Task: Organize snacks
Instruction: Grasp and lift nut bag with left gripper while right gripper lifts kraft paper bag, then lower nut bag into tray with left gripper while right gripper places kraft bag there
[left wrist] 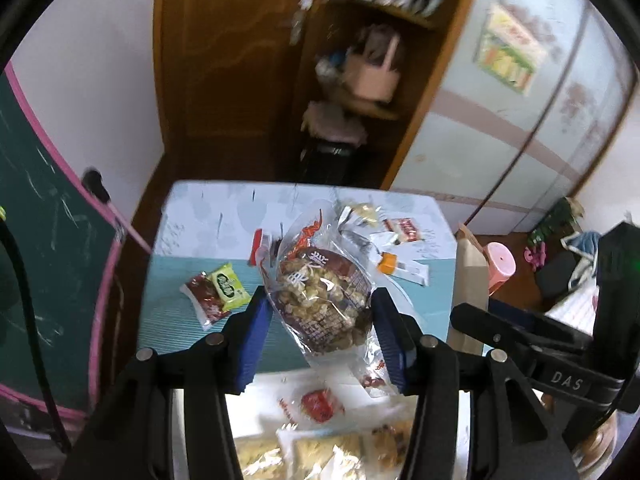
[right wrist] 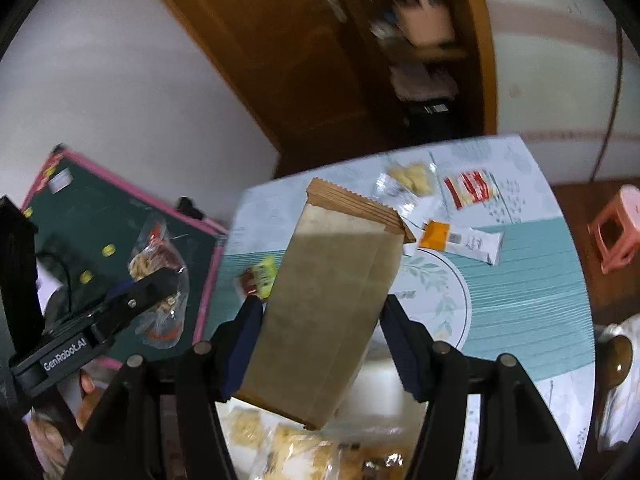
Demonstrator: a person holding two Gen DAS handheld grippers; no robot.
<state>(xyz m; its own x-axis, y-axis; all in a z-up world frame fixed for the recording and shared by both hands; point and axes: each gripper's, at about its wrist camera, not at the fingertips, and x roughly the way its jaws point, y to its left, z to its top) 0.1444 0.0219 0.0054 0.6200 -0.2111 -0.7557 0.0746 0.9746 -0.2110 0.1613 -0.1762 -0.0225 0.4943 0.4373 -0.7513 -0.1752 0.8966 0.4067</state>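
My left gripper [left wrist: 320, 316] is shut on a clear bag of nut snacks [left wrist: 320, 292] and holds it above the table; it also shows in the right wrist view [right wrist: 160, 280]. My right gripper [right wrist: 320, 316] is shut on a brown paper bag [right wrist: 332, 300], held upright and tilted, its serrated top pointing away. The paper bag's edge shows in the left wrist view [left wrist: 472, 264]. Small snack packets lie on the table: a red and a green one [left wrist: 216, 292], an orange-white one [right wrist: 460, 242], a red-white one [right wrist: 470, 188].
The table [right wrist: 528, 304] has a teal and pale patterned cloth and a floral plate [right wrist: 440, 300]. More snack packs [left wrist: 320, 444] lie at the near edge. A green chalkboard [left wrist: 40, 216] stands left, a pink stool [right wrist: 616, 232] right, a wooden shelf [left wrist: 360, 80] behind.
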